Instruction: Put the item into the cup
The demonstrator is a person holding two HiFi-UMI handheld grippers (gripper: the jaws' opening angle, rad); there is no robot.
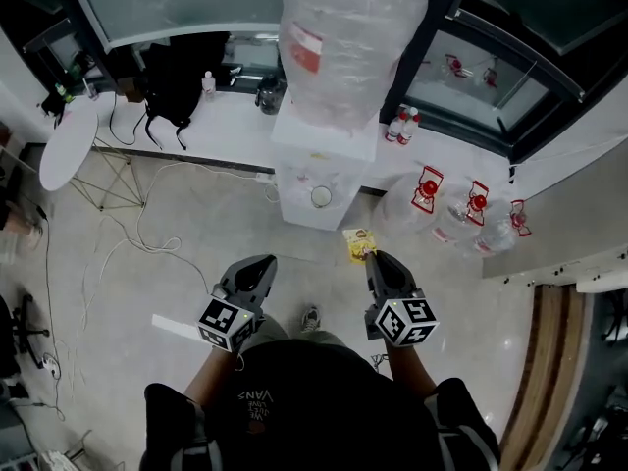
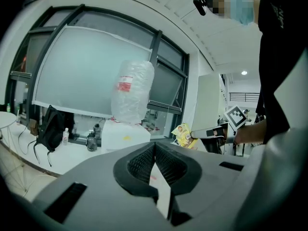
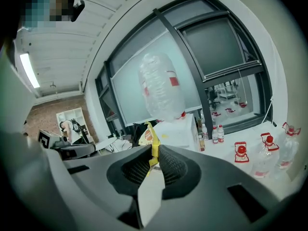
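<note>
At the far left of the head view a round white table [image 1: 67, 145] is seen, with loose cables [image 1: 147, 234] trailed over the floor beside it. A black backpack [image 1: 175, 81] is propped on the long white ledge [image 1: 235, 126] under the window. The left gripper [image 1: 263, 261] is held low in front of the person, above the floor, with its marker cube [image 1: 226, 324] turned up toward the camera. In the left gripper view its jaws are seen pressed together at the tips, with nothing caught between them. Ahead, between the two grippers, a white water dispenser [image 1: 324, 155] is stood against the ledge and topped by a big clear bottle [image 1: 348, 37] with a red label. A small round rim [image 1: 321, 196] is seen on the dispenser's front; whether it is the cup cannot be told. Just right of the dispenser's foot, a yellow snack packet [image 1: 359, 244] is pinched by the right gripper [image 1: 377, 256] and held in the air, near the dispenser but apart from it. In the right gripper view the jaws are seen clamped on the packet's lower edge, and its crumpled top is pushed up past the pads [image 3: 171, 165]. Two small bottles [image 1: 402, 124] are set on the ledge right of the dispenser. Further right, three clear jugs [image 1: 469, 209] with red caps are grouped below the window.
</note>
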